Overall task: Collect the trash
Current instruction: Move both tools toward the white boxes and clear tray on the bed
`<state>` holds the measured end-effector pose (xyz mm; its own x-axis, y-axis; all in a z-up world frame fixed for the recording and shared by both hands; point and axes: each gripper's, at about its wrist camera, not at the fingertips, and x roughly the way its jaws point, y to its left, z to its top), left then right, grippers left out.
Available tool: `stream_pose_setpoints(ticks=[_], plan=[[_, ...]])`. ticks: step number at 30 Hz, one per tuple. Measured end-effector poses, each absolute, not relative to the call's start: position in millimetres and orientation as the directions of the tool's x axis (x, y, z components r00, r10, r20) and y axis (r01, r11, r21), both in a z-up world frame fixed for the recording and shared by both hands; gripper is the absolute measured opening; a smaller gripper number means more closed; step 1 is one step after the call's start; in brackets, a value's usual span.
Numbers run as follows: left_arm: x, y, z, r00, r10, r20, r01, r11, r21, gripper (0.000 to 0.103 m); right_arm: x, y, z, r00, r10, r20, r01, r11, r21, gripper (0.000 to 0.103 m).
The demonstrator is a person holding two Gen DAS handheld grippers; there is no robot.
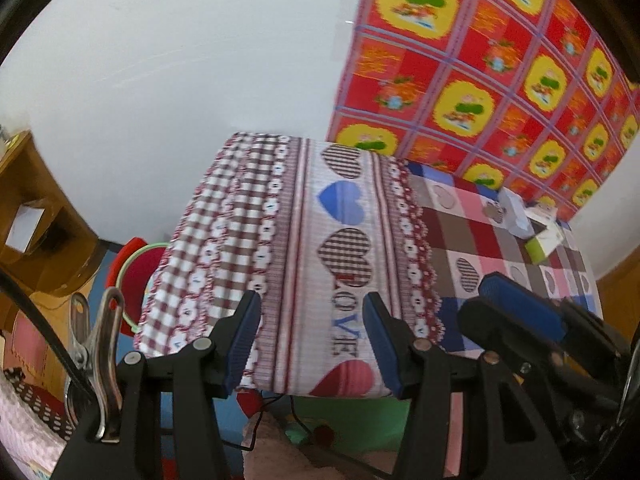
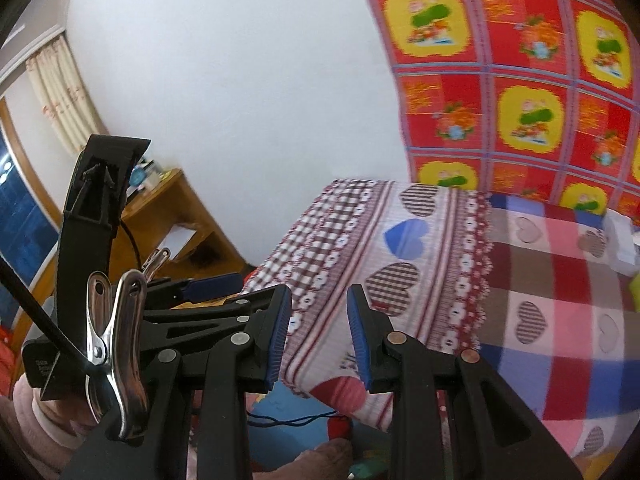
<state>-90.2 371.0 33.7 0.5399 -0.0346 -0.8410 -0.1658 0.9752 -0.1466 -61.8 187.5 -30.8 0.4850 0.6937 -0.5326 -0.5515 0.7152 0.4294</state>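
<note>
Above the near end of a table (image 1: 472, 240) draped in a heart-patterned cloth (image 1: 340, 248), the left hand-held gripper (image 1: 312, 344) hangs with its blue-padded jaws parted and nothing between them. The right hand-held gripper (image 2: 320, 336) is beside it, its jaws set narrower and likewise empty; its blue tip (image 1: 520, 308) shows at the right of the left wrist view. The trash, a few small white and green boxes (image 1: 532, 228), lies on the far right part of the table, well apart from both grippers. A red and yellow patterned sheet (image 1: 480, 60) hangs behind the table.
</note>
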Motion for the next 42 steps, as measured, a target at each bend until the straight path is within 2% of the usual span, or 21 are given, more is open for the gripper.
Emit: stream_pose_setpoints(ticks=[5, 20, 25, 42], plan=[[-82, 354, 38, 0.530, -0.073, -0.845, -0.135, 0.976, -0.169, 0.056, -60, 166, -32, 0.521, 0.653, -0.550, -0.491, 0.756, 0.433, 0.035], [-40, 314, 36, 0.491, -0.164, -0.855, 0.027, 0.984, -0.173, 0.056, -41, 113, -41, 0.627, 0.497, -0.599, -0.276, 0.862, 0.426, 0.037], [-21, 305, 37, 0.488, -0.192, -0.852, 0.092, 0.981, -0.169, 0.056, -37, 93, -44, 0.667, 0.429, -0.610, -0.193, 0.890, 0.414, 0.041], [35, 235, 33, 0.447, -0.238, -0.862, 0.227, 0.963, -0.149, 0.056, -11, 6, -61, 0.703, 0.307, -0.641, -0.026, 0.913, 0.408, 0.042]])
